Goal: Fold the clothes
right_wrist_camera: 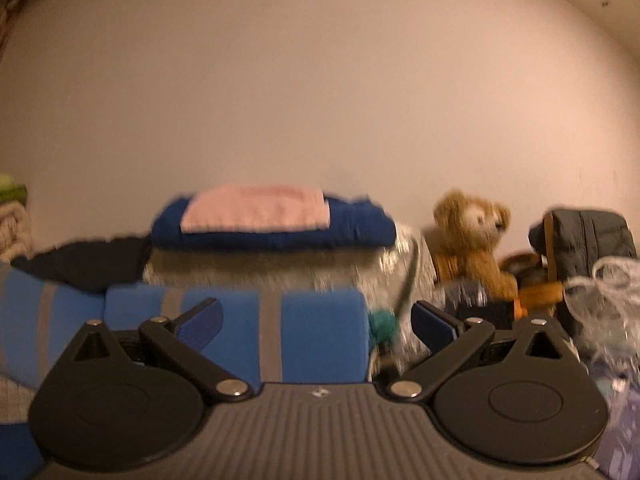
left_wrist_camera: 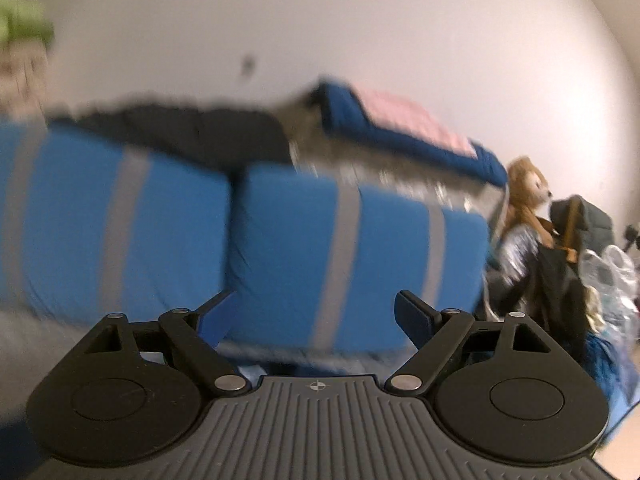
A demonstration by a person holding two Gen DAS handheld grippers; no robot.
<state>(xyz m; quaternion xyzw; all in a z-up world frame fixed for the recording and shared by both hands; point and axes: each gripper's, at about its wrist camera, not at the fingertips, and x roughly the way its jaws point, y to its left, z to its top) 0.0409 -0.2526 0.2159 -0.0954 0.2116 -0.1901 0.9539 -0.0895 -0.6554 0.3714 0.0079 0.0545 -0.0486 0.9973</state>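
Observation:
A dark garment (left_wrist_camera: pixel 188 132) lies spread on top of blue cushions with grey stripes (left_wrist_camera: pixel 352 240); it also shows in the right wrist view (right_wrist_camera: pixel 84 264). Behind it sits a folded stack, a pink cloth (right_wrist_camera: pixel 256 210) on a dark blue one (right_wrist_camera: pixel 360 228), also in the left wrist view (left_wrist_camera: pixel 404 120). My left gripper (left_wrist_camera: pixel 316 316) is open and empty, low in front of the cushions. My right gripper (right_wrist_camera: pixel 316 320) is open and empty, facing the cushions (right_wrist_camera: pixel 320 332). Both views are motion-blurred.
A brown teddy bear (right_wrist_camera: pixel 472 236) sits right of the stack, beside a dark bag (right_wrist_camera: pixel 588 232) and clear plastic bags (right_wrist_camera: pixel 608 304). A grey textured blanket (right_wrist_camera: pixel 280 272) lies under the stack. A plain wall is behind. Green and beige cloth (right_wrist_camera: pixel 12 208) is far left.

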